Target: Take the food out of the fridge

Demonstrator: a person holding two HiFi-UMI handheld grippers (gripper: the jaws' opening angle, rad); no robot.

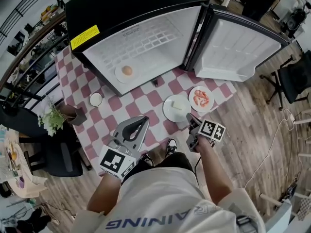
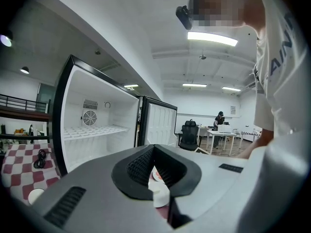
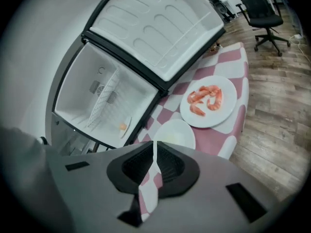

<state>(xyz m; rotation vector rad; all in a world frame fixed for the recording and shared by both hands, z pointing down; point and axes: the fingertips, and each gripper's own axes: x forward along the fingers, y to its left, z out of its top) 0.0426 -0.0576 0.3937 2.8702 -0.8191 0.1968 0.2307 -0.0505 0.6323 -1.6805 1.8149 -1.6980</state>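
Head view, target: plate with the orange food is sitting on the floor of the fridge, close to its open front.
Bearing: it is lying ahead and left of both claws; the plate is round, so there is no long axis to line up.
Nearer claw: left gripper - I am keeping it clenched on nothing.
Right gripper: clenched, empty, hovering beside the pale-food plate.
Neighbour: shrimp plate is resting on the cloth.
Obstruction: I am judging only the fridge's front lip - the door is standing wide.

Pink-and-white checked tablecloth, black fridge, orange shrimp, white plate.
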